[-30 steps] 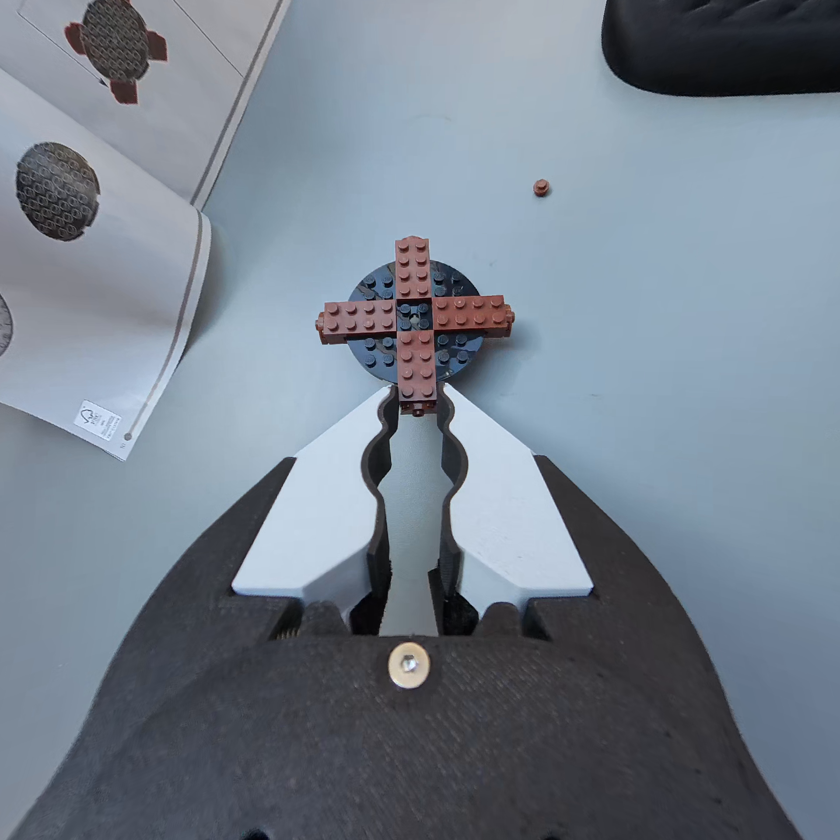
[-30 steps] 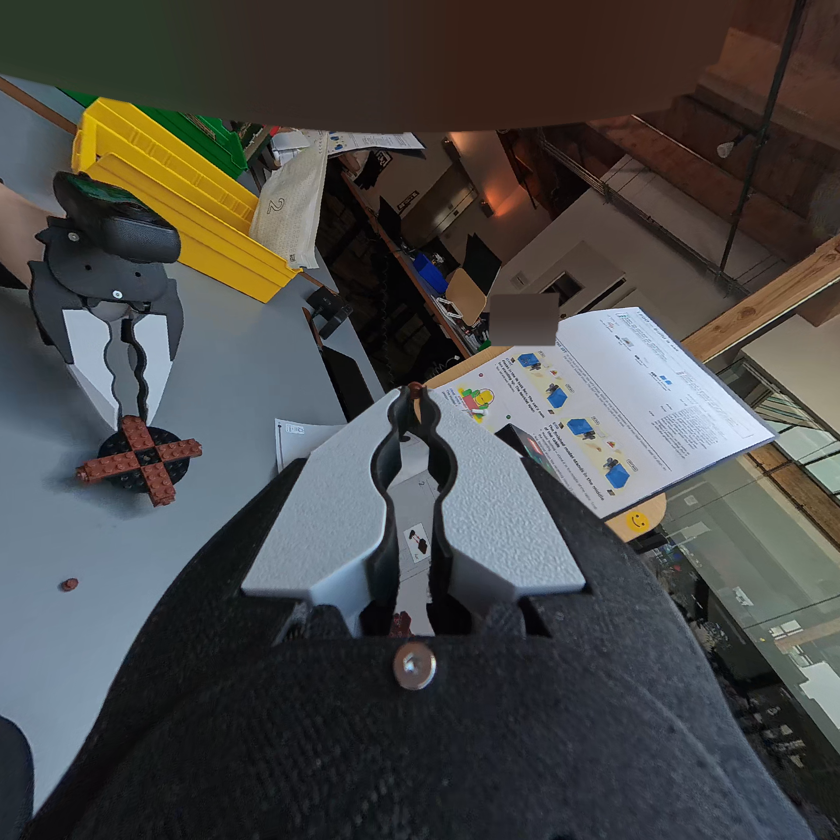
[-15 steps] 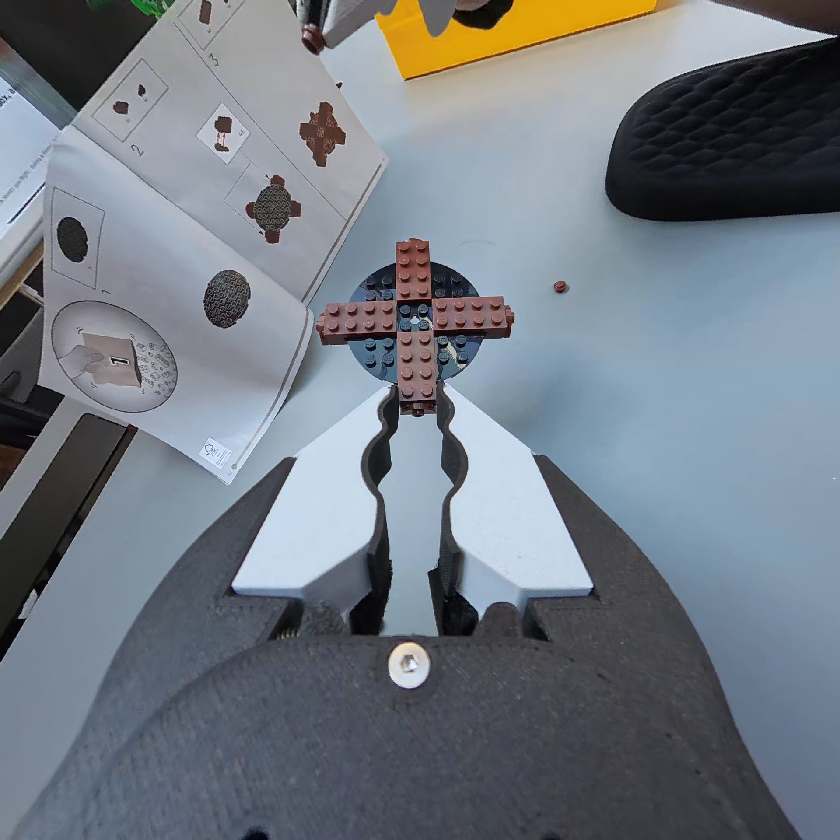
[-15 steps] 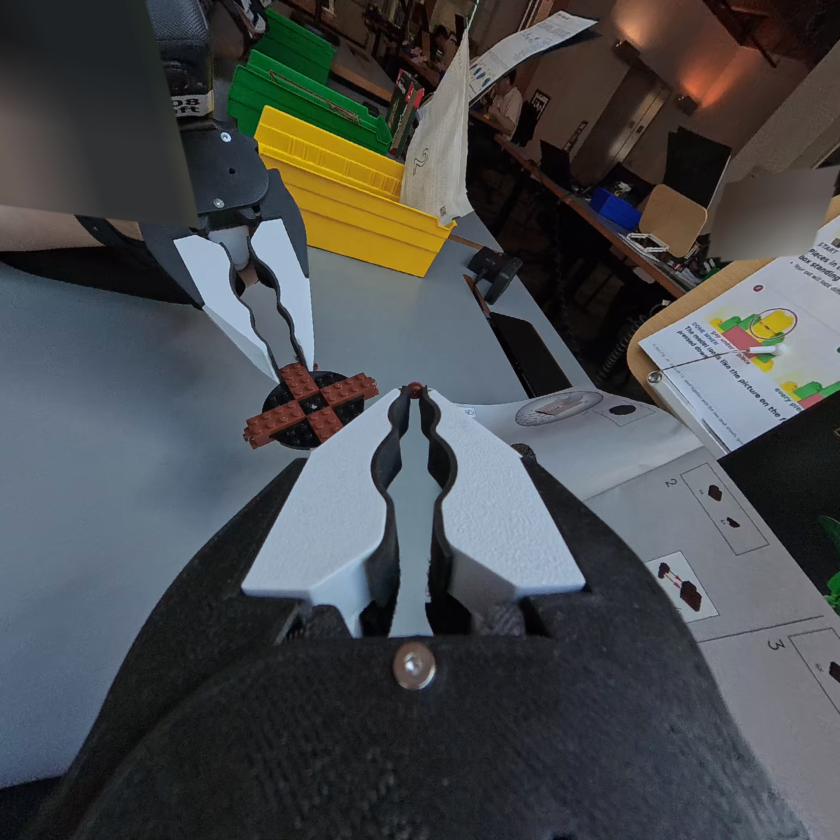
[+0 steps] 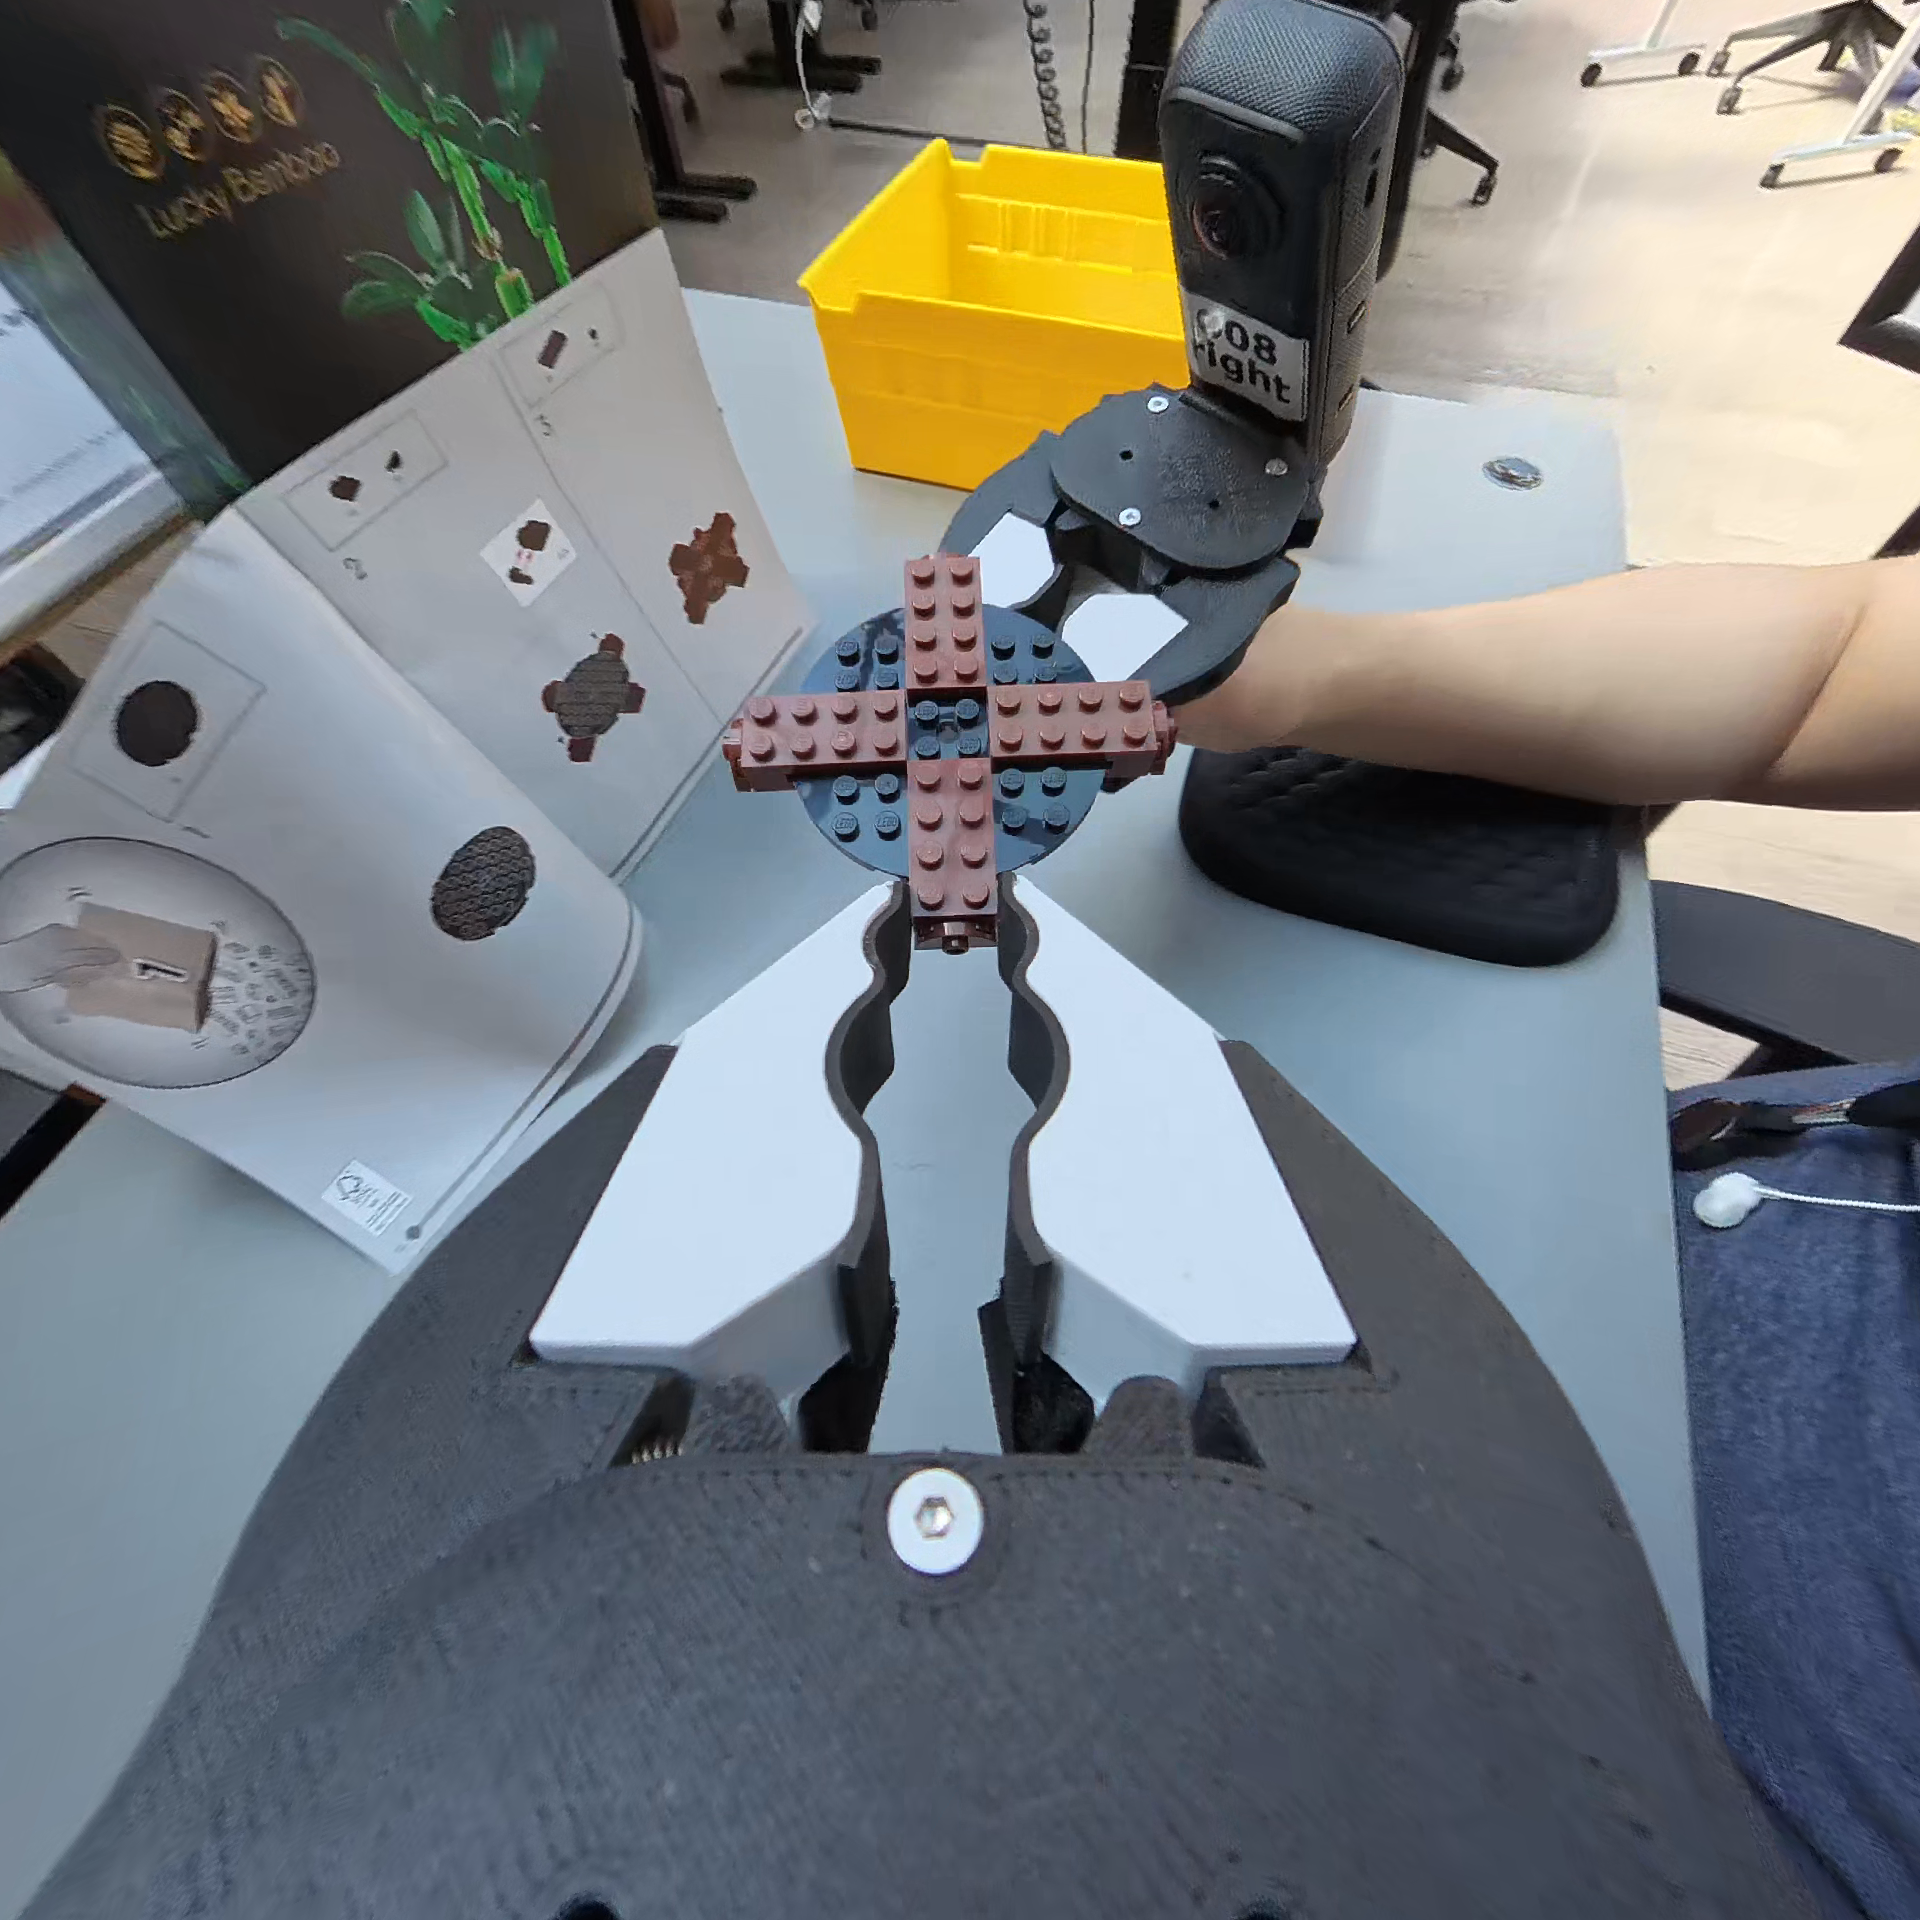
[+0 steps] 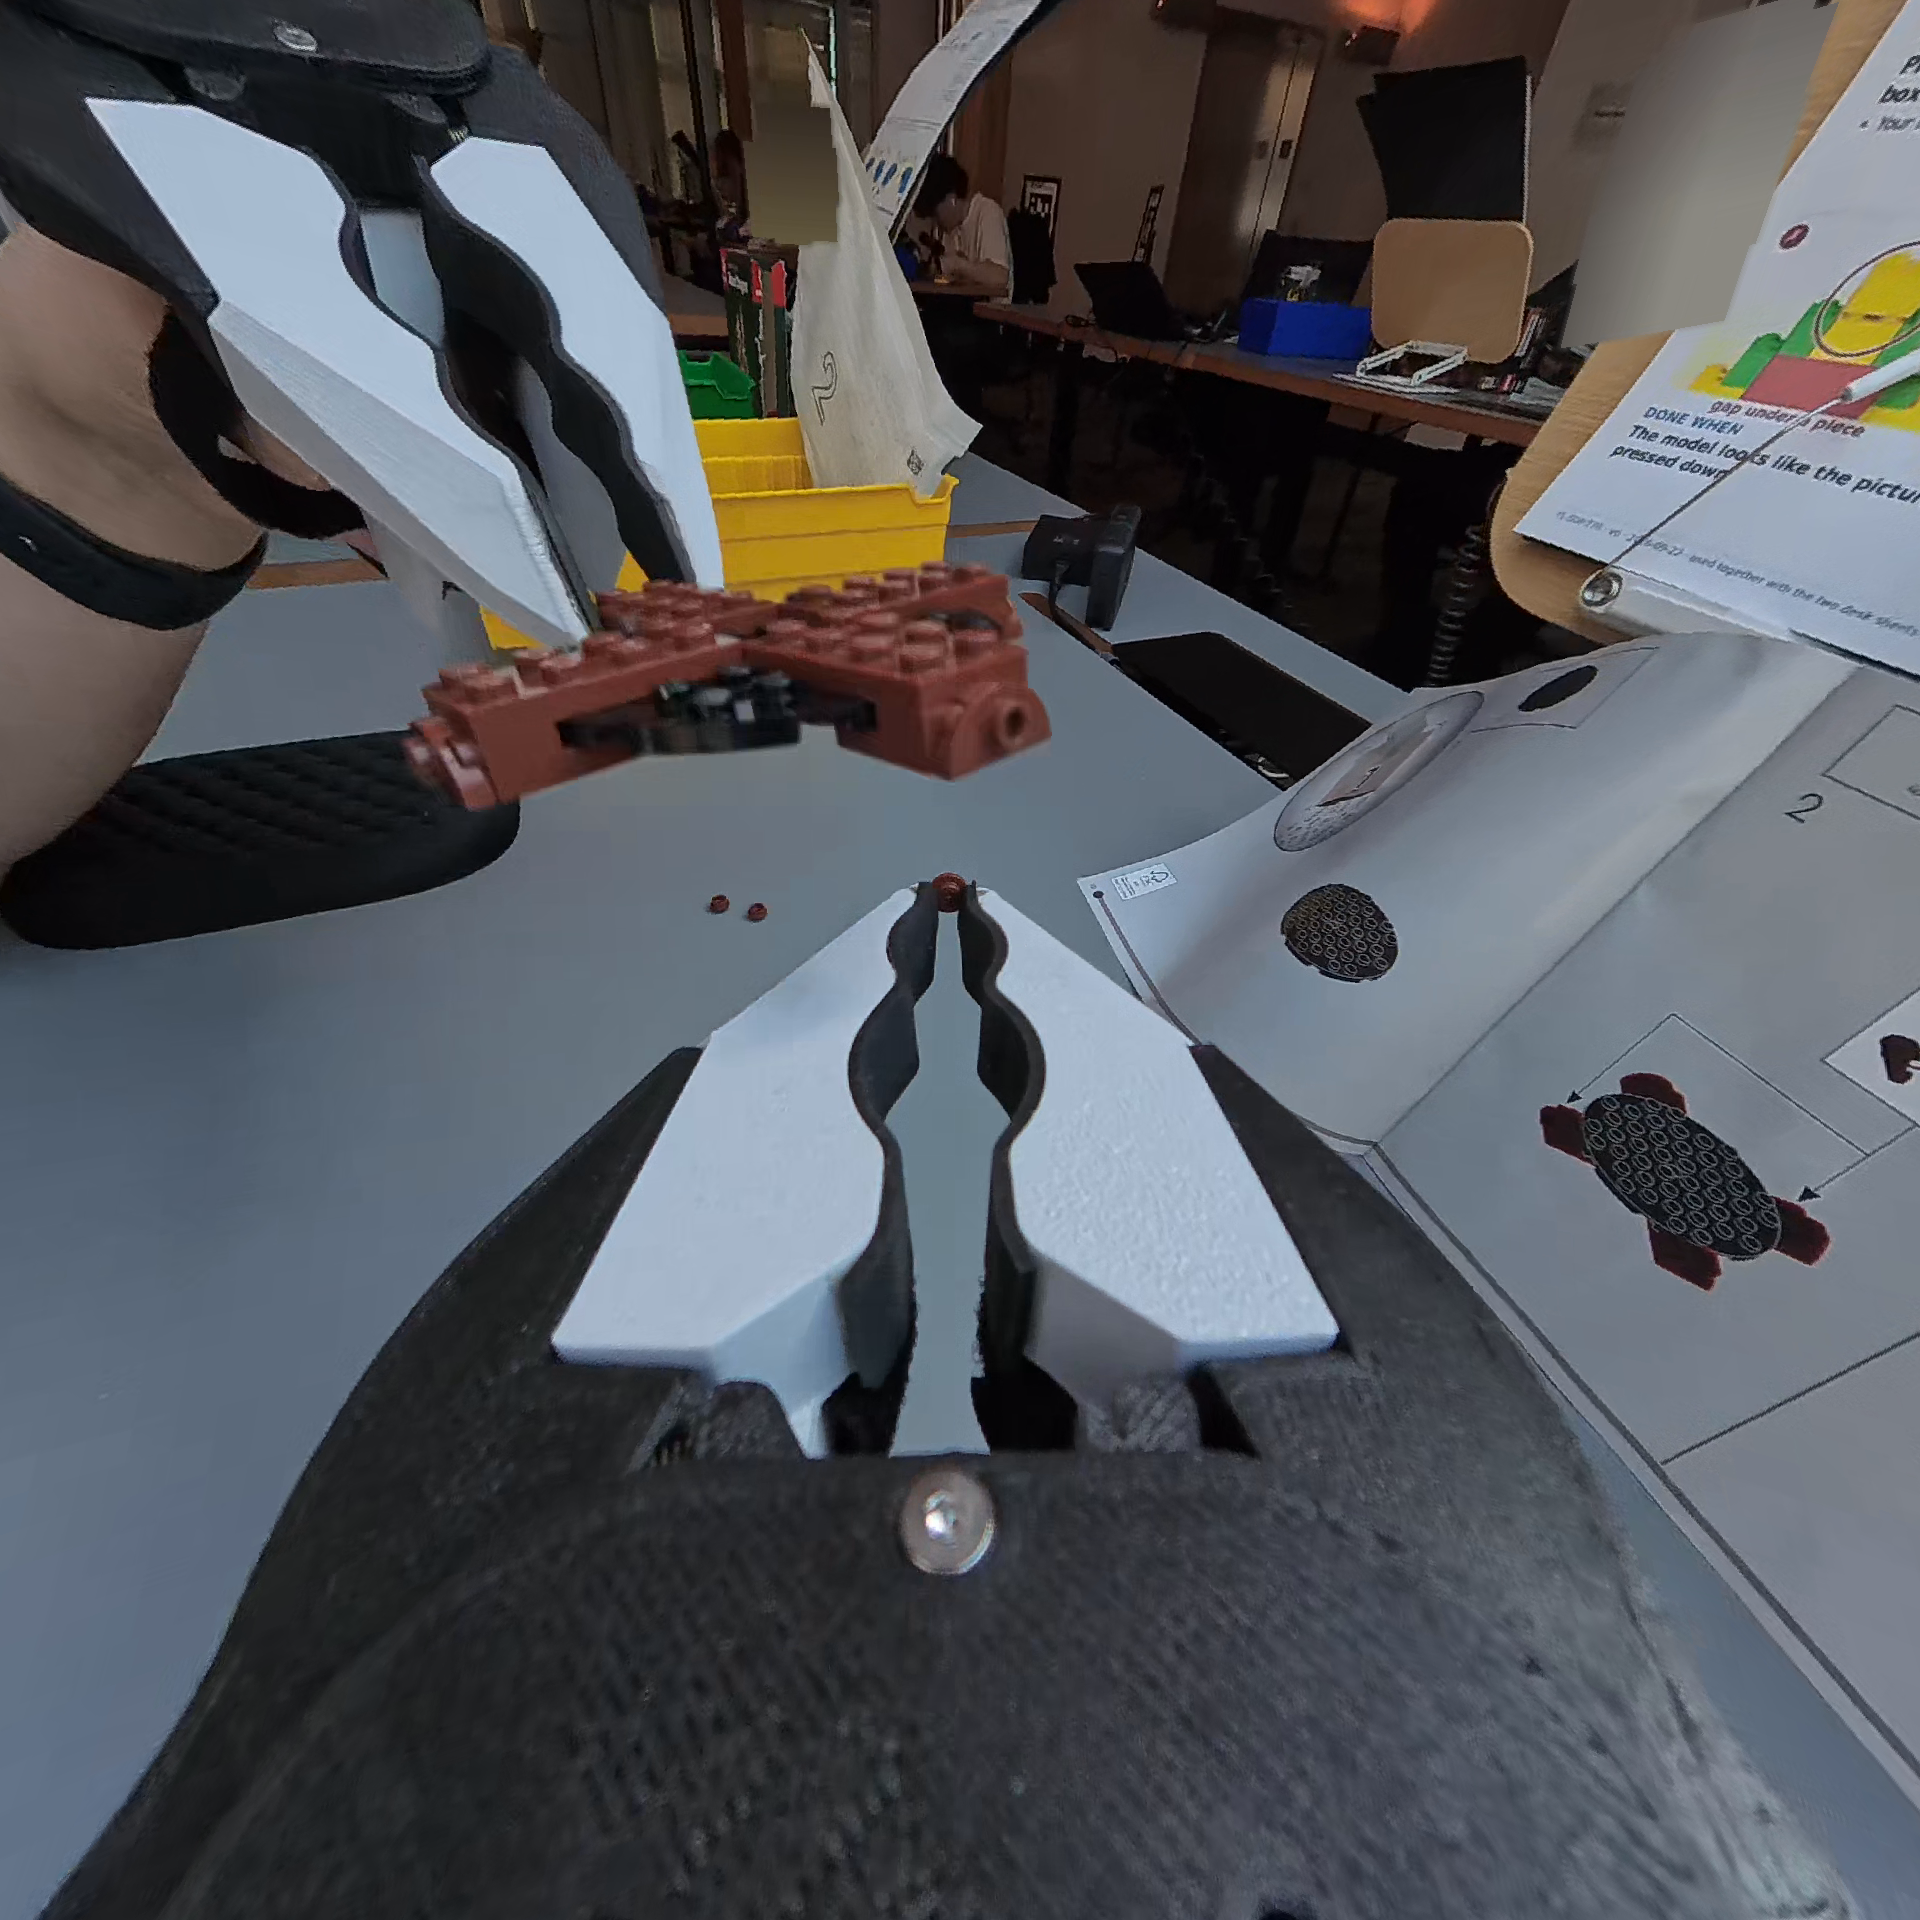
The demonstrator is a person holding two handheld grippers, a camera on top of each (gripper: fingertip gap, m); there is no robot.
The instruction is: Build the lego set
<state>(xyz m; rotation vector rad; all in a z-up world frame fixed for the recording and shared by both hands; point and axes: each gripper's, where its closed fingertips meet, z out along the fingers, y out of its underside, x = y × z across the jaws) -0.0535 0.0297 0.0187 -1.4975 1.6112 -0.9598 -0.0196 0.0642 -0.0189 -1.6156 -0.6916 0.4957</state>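
Note:
The model is a black round plate with a brown cross of bricks on top. My left gripper is shut on the near arm of the cross and holds the model in the air above the grey table. In the right wrist view the model hangs from the left gripper, up and to the left. My right gripper is shut on a tiny brown round stud just below and in front of the model. The right gripper also shows behind the model, its tips hidden.
Two loose brown studs lie on the table. An open instruction booklet lies at the left, a yellow bin at the back, and a black wrist rest under a person's forearm at the right.
My left gripper has lifted the model off the table and tilted it up. My right gripper, still holding the stud, has swung down close to the model's far side.

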